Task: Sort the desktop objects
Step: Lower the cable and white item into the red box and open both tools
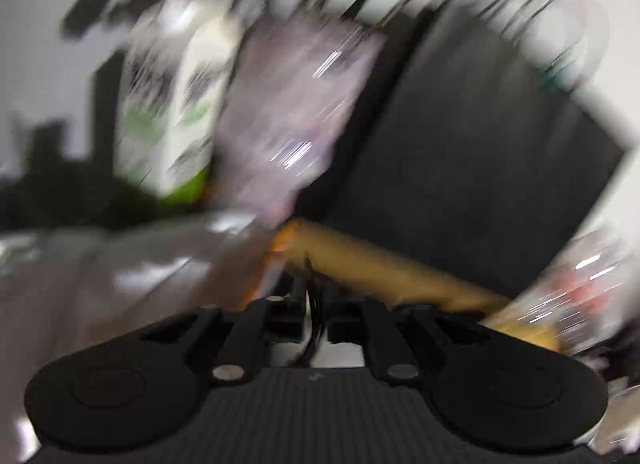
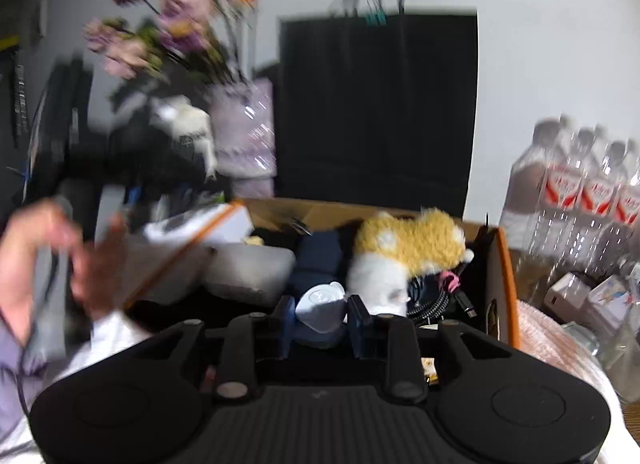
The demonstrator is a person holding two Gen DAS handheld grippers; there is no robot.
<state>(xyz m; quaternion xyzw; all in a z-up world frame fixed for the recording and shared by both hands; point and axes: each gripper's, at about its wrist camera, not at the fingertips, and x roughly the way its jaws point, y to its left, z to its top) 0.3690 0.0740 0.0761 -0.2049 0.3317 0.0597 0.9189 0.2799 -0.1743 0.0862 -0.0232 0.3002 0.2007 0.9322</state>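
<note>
The left wrist view is badly smeared. My left gripper (image 1: 314, 304) hangs over the brown rim of a cardboard box (image 1: 380, 268), its fingers close together with a thin black cable (image 1: 311, 328) running through the narrow gap; the blur hides whether the pads press on it. In the right wrist view my right gripper (image 2: 322, 320) is shut on a small white rounded case (image 2: 320, 304), held just above the open cardboard box (image 2: 500, 272). Inside the box lie a yellow-and-white plush toy (image 2: 412, 240), a braided cable (image 2: 432, 304) and a grey pouch (image 2: 248, 272).
A black paper bag (image 2: 376, 104) stands behind the box against the wall. A vase of pink flowers (image 2: 244, 132) is at its left, a pack of water bottles (image 2: 580, 192) at the right. A person's hand (image 2: 48, 256) is at the left edge.
</note>
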